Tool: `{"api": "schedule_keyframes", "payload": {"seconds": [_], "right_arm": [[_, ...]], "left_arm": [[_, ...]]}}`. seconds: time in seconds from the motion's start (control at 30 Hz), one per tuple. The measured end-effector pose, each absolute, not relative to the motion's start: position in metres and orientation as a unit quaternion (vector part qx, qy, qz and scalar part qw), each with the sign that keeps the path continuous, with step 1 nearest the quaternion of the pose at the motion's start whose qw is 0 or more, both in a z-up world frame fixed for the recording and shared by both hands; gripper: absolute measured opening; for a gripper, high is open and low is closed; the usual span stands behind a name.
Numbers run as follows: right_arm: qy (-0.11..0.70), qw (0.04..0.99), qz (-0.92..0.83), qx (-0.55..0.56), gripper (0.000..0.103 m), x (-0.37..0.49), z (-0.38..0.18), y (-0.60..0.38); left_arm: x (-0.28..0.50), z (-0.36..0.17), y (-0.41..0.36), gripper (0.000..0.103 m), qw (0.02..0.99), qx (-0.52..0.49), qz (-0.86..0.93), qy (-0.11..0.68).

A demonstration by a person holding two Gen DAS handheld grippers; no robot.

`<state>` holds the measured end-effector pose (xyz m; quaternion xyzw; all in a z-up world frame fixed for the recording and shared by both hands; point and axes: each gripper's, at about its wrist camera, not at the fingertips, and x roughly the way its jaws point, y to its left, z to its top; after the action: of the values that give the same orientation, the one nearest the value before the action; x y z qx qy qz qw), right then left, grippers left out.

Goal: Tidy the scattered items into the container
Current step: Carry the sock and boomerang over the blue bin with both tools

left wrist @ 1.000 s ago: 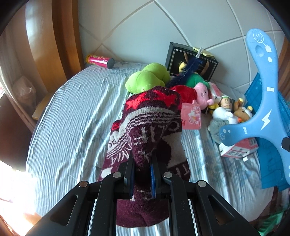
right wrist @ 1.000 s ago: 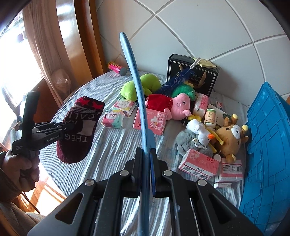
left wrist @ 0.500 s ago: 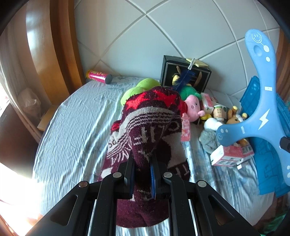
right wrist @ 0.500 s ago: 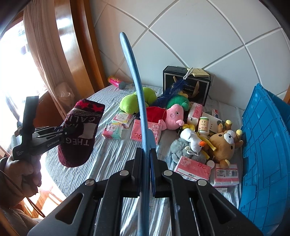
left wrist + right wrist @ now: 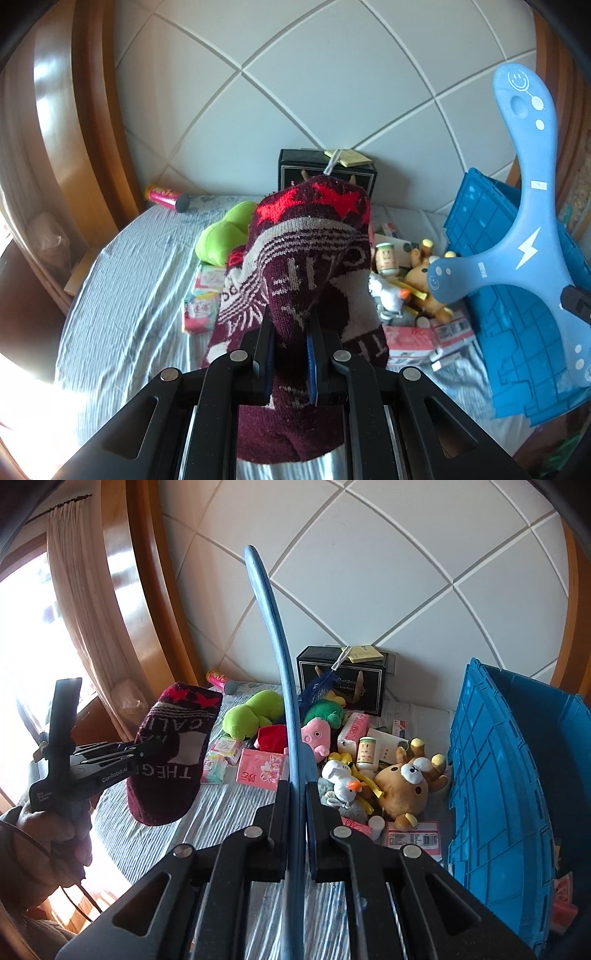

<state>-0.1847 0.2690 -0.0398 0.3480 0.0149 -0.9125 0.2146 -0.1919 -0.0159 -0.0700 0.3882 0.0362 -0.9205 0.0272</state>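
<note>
Above the bed, left gripper (image 5: 290, 354) clamps a soft, limp sock (image 5: 306, 266) mid-body (light, droops). Right gripper (image 5: 295, 805) pinches the thin, stiff boomerang (image 5: 275, 657) edge-on near one tip.

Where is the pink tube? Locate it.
The pink tube lies at the bed's far left edge in both views, against the wall, left of the green plush.

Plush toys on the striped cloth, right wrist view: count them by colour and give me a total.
Green: 2, a lime plush and a darker green plush
Pink: 1, the pink pig
White: 1, the white bird
Brown: 1, the brown antlered toy
Total: 5
A grey lump under the white bird is too hidden to count.
</note>
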Motion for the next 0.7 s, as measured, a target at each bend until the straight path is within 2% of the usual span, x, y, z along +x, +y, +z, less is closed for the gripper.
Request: {"api": "schedule_keyframes", "payload": {"seconds": [0.7], "right_arm": [[-0.033,0.122,-0.953,0.274,0.008,-0.156,0.022,0.465]], "left_arm": [[-0.226,0.015,0.204,0.013,-0.081,0.317,-0.945,-0.022]]}}
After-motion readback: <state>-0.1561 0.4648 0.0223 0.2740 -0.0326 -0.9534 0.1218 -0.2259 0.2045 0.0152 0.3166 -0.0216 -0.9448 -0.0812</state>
